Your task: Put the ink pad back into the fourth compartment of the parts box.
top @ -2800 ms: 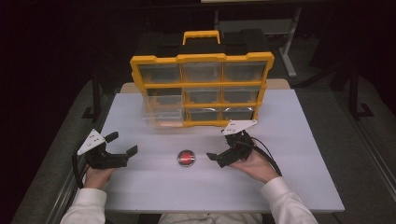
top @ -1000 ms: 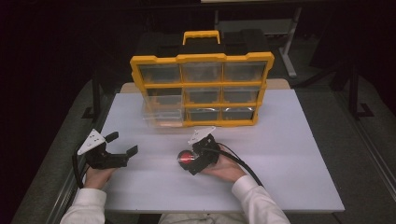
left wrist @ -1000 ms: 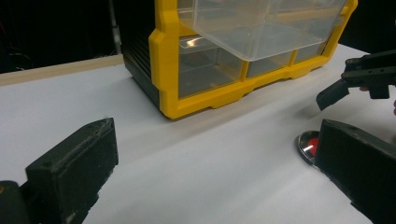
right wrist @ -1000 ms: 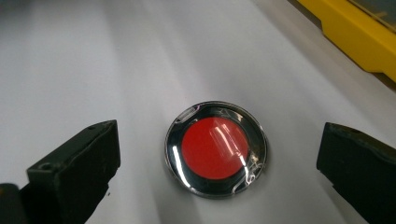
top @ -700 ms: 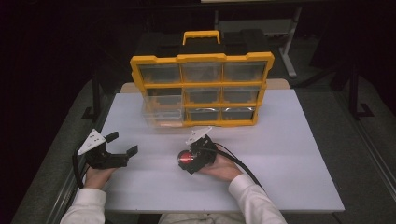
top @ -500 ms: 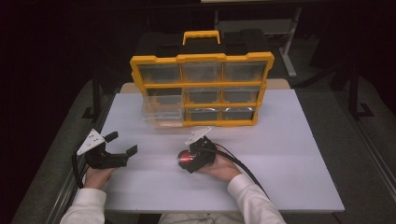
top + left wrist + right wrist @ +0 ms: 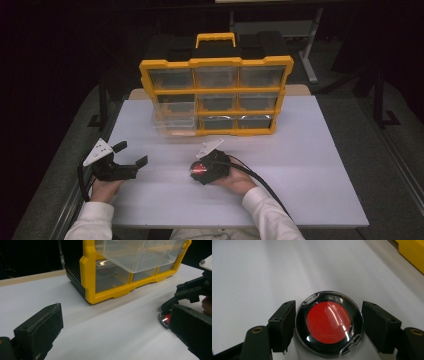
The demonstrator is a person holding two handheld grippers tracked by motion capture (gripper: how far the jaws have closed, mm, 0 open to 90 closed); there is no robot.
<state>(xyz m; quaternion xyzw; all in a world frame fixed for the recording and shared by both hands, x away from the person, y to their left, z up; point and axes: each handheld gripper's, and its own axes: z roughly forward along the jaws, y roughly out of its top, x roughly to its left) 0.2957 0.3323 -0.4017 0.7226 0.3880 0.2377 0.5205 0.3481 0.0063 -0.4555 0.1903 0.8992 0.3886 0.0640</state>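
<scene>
A round disc (image 7: 198, 171) with a red centre, black rim and clear cover lies flat on the white table (image 7: 310, 165). My right gripper (image 7: 199, 173) reaches over it from the right. In the right gripper view the disc (image 7: 329, 322) sits between the two black jaws, and each jaw touches its rim, so the gripper (image 7: 329, 315) is shut on it. My left gripper (image 7: 131, 154) rests open at the table's left edge with nothing between its jaws. In the left gripper view (image 7: 117, 315) the disc (image 7: 165, 319) peeks out at the right behind the right jaw.
A yellow organizer (image 7: 216, 62) with clear drawers stands upright at the back of the table. Its middle-left clear drawer (image 7: 172, 117) is pulled out toward me and overhangs the table (image 7: 140, 255). The right gripper's cable (image 7: 260, 182) trails along the forearm.
My right gripper came in from the right of the disc, settled over it, and its jaws closed against the rim. The left gripper and the organizer stayed put.
</scene>
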